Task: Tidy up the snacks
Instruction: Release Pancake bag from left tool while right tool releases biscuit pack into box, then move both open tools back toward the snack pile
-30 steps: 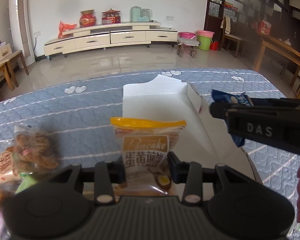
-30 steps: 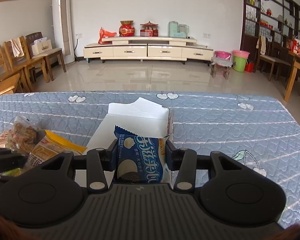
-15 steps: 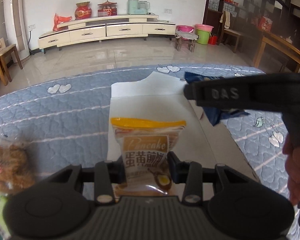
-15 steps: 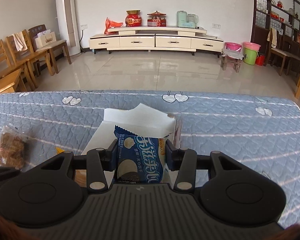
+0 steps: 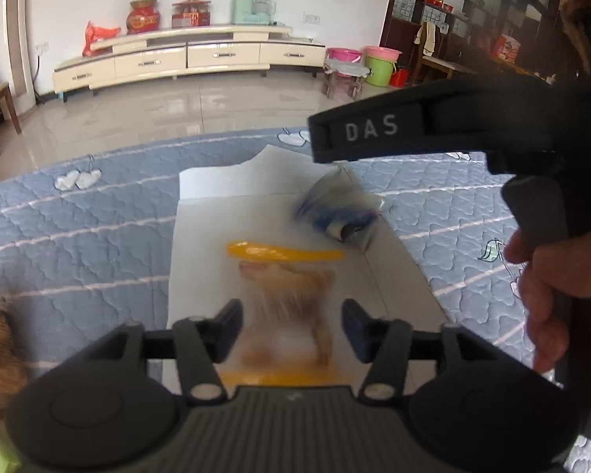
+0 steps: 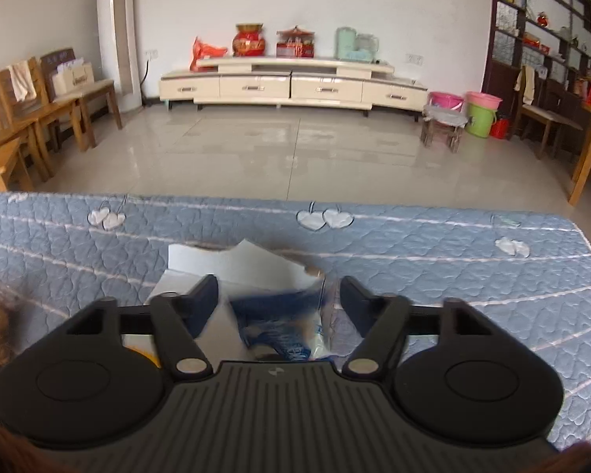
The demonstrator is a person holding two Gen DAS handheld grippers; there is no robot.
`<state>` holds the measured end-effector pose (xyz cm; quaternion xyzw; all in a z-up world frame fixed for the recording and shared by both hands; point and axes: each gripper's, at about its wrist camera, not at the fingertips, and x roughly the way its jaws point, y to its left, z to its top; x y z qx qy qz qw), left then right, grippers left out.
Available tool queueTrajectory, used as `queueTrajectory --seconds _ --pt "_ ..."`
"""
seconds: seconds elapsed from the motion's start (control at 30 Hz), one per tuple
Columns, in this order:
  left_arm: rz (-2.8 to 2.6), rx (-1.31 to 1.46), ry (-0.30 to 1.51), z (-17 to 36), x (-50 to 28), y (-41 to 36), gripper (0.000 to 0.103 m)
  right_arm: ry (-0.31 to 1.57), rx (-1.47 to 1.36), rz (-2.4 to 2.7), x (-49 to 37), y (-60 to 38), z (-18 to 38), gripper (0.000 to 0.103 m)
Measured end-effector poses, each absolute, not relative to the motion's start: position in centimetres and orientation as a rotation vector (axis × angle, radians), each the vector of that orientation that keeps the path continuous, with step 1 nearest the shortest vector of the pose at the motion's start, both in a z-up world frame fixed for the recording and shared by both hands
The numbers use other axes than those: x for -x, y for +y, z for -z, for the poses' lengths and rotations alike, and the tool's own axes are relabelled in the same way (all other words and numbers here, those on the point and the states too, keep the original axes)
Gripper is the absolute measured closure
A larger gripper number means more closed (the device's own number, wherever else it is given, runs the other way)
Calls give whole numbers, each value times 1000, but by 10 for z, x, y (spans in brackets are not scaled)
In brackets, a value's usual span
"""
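Surface: blue quilted cloth with white hearts (image 6: pixel 433 252) under an open white cardboard box (image 5: pixel 232 213).
Writing: "DAS" on the right gripper's black body; packet print blurred, unreadable.
Change: both grippers, clamped half a second ago, now stand spread.
Left gripper (image 5: pixel 291 325): open; yellow-edged pancake packet (image 5: pixel 285 276) loose between its fingers, over the box.
Right gripper (image 6: pixel 279 301): open; blue-and-white snack packet (image 6: pixel 281 327) below, at the box's 2 o'clock corner.
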<state>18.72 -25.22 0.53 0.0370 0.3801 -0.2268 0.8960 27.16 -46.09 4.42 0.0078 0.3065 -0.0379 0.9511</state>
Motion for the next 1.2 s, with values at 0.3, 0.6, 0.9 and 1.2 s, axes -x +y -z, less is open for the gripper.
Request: queueTrajectory --seconds 0.3,0.6,0.9,1.2 --pt "379 -99 727 -32 -161 -230 27 559 7 155 -208 -449 -64 0" --pt "293 -83 716 -43 -131 -189 26 511 30 175 -140 -424 -82 0" --pt "231 -81 701 -43 -103 -146 26 531 -7 129 -120 -395 -83 0" --pt "205 -45 709 -39 -93 -117 26 542 -6 95 -104 -367 -81 0"
